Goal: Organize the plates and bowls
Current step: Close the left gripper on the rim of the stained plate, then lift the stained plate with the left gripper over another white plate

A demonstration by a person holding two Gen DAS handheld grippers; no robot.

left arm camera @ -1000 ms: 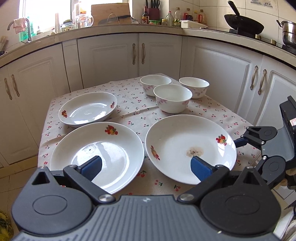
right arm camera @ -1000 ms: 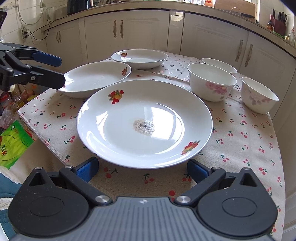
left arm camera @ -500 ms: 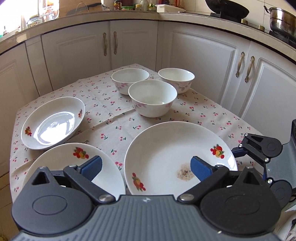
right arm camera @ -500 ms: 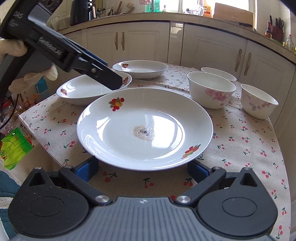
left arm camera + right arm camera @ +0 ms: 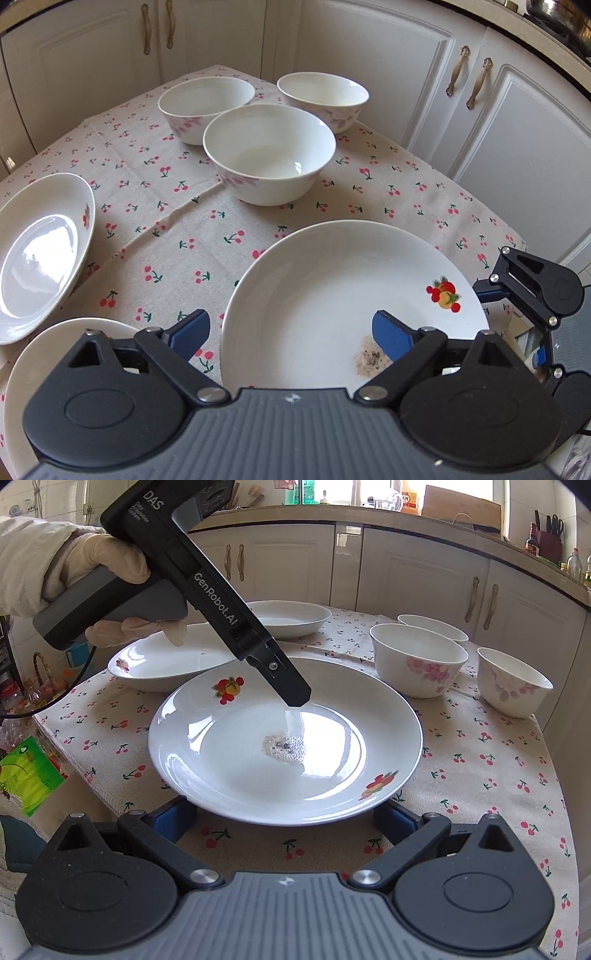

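A large white plate (image 5: 332, 295) with fruit prints and a crumb patch lies on the cherry-print tablecloth (image 5: 177, 221); it also shows in the right wrist view (image 5: 258, 768). My left gripper (image 5: 291, 332) is open, one finger over the plate's left rim, the other above its inside. My right gripper (image 5: 284, 821) is open, its fingers at the plate's near edge. Two more plates (image 5: 37, 254) (image 5: 55, 350) lie at the left. Three white bowls (image 5: 269, 151) (image 5: 207, 103) (image 5: 325, 96) stand behind.
White kitchen cabinets (image 5: 498, 129) surround the table closely. The table's right edge (image 5: 517, 243) is near my right gripper, seen in the left wrist view (image 5: 532, 291). A green packet (image 5: 26, 775) lies below the table's left side.
My left gripper has moved right and forward, from over the near-left plate to over the crumbed plate. My right gripper has stayed at that plate's edge.
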